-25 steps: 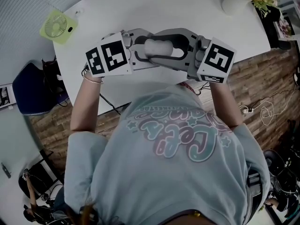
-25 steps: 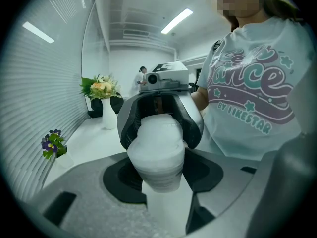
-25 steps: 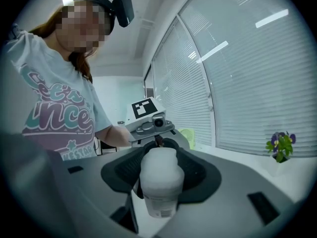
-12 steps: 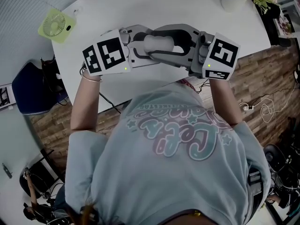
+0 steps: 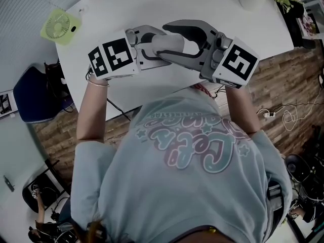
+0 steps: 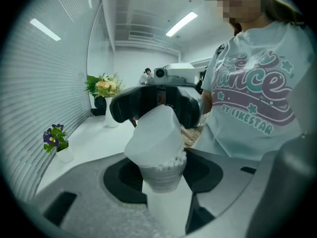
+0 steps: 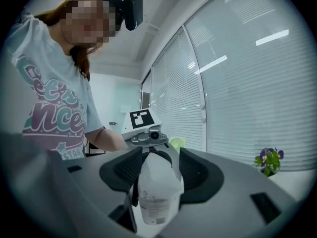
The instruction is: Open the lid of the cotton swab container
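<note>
Over the white table (image 5: 152, 4) the two grippers point at each other with the white cotton swab container (image 5: 169, 43) between them. My left gripper (image 6: 161, 175) is shut on the container's body (image 6: 161, 180), its dark pads (image 6: 124, 177) against both sides. The lid (image 6: 156, 133) is tipped up on one side, so swab heads (image 6: 171, 163) show under its rim. My right gripper (image 7: 161, 170) reaches around the lid end (image 7: 158, 167). Its jaws have just been opening, and the lid still stands between its pads (image 7: 198, 170). In the head view its far finger (image 5: 185, 28) arches clear of the container.
A green desk fan (image 5: 62, 27) sits at the table's far left corner and a white vase of flowers (image 5: 253, 1) at the far right. A small pot of purple flowers (image 6: 57, 140) stands by the blinds. A dark chair (image 5: 35, 97) and floor cables (image 5: 283, 118) flank the person.
The right gripper's far finger has swung away from the container, widening its jaws. Both hands have stayed almost where they were, and the left still grips the body.
</note>
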